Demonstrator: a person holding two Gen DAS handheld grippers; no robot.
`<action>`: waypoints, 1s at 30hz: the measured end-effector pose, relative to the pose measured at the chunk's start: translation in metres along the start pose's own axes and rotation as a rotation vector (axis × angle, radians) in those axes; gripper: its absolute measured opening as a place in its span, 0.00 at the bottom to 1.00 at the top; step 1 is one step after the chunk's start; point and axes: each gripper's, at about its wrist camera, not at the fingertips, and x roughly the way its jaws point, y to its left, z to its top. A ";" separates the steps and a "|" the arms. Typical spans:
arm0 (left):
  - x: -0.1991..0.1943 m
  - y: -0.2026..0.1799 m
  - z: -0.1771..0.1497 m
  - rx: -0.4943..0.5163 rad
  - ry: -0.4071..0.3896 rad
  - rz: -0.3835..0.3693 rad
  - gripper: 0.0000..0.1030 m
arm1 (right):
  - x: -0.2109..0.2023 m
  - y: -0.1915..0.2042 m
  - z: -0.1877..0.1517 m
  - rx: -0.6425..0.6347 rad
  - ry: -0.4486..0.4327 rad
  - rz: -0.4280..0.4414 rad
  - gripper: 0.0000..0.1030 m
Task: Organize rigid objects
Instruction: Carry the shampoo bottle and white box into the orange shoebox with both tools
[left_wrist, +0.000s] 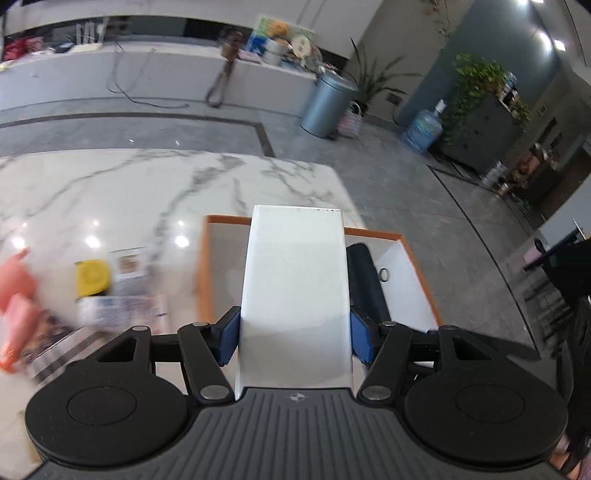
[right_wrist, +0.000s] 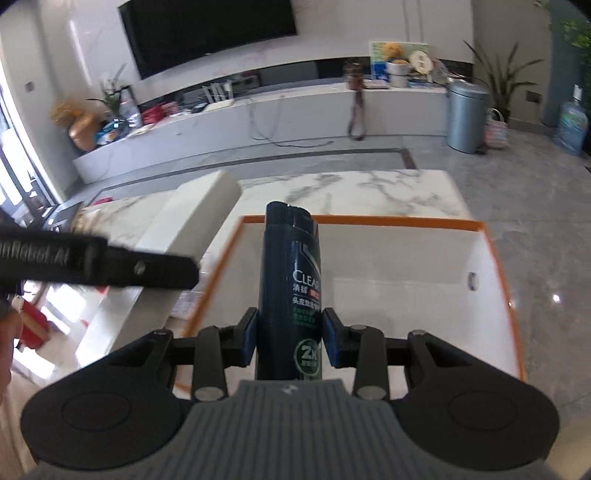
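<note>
tilting downward over the orange-rimmed box (right_wrist: 369, 220), left tool (left_wrist: 293, 334) clamps a white block (left_wrist: 295, 288) (right tool (right_wrist: 290, 341) a dark bottle (right_wrist: 290, 280)).

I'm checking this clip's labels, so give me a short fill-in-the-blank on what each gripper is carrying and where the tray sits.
1. The left gripper is shut on a ____ box.
2. The right gripper holds a dark bottle with the word ____ printed on it.
3. The tray below both grippers has an ____ rim.
4. The tray rests on a ____-patterned table.

Missing words: white; CLEAR; orange; marble
</note>
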 end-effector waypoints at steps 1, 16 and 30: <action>0.012 -0.005 0.004 0.009 0.015 0.009 0.67 | 0.002 -0.007 0.000 0.004 0.005 -0.009 0.36; 0.118 -0.031 0.004 0.150 0.183 0.202 0.67 | 0.078 -0.066 -0.005 0.063 0.174 -0.043 0.36; 0.161 -0.031 -0.008 0.201 0.231 0.303 0.67 | 0.112 -0.075 -0.012 0.078 0.263 -0.020 0.35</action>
